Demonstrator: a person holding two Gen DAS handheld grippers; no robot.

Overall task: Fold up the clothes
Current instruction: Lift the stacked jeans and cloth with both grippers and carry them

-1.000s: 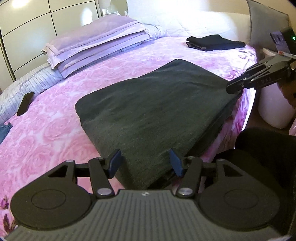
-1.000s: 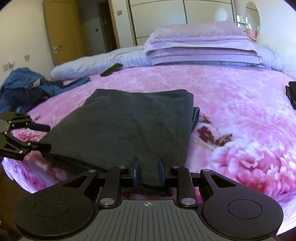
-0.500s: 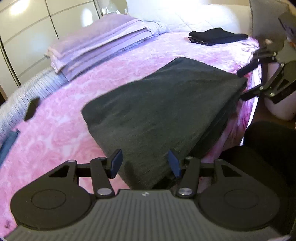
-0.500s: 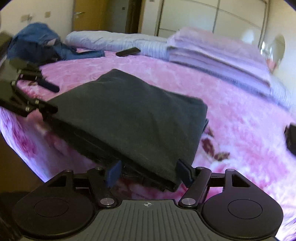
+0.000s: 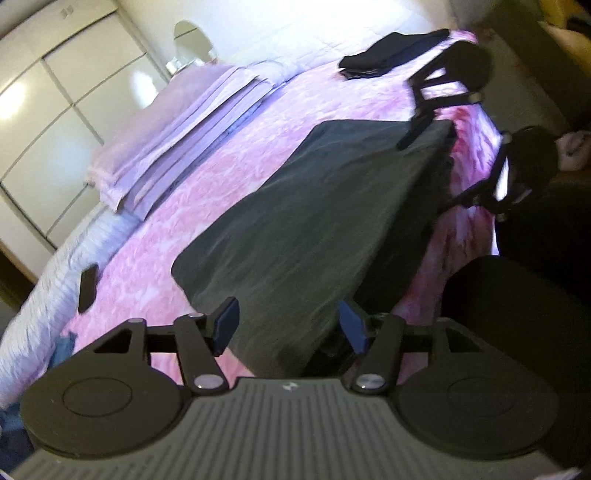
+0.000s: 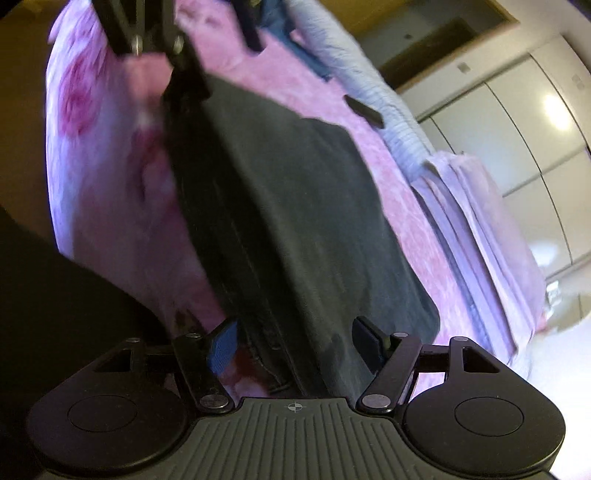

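A dark grey folded garment lies on the pink floral bed, near its front edge. My left gripper is open, its blue-padded jaws straddling one near end of the garment. My right gripper is open and straddles the other end of the garment. The right gripper also shows at the garment's far end in the left wrist view. The left gripper shows at the top of the right wrist view. Both views are tilted and blurred.
A folded black garment lies at the bed's far corner. Stacked lilac pillows and a striped quilt lie along the headboard side. A dark phone rests on the bed. Blue clothes lie at the bed's edge.
The right gripper opened from nearly shut. Both grippers rolled sideways around the ends of the grey garment, so both views now tilt. The left jaws stayed open.
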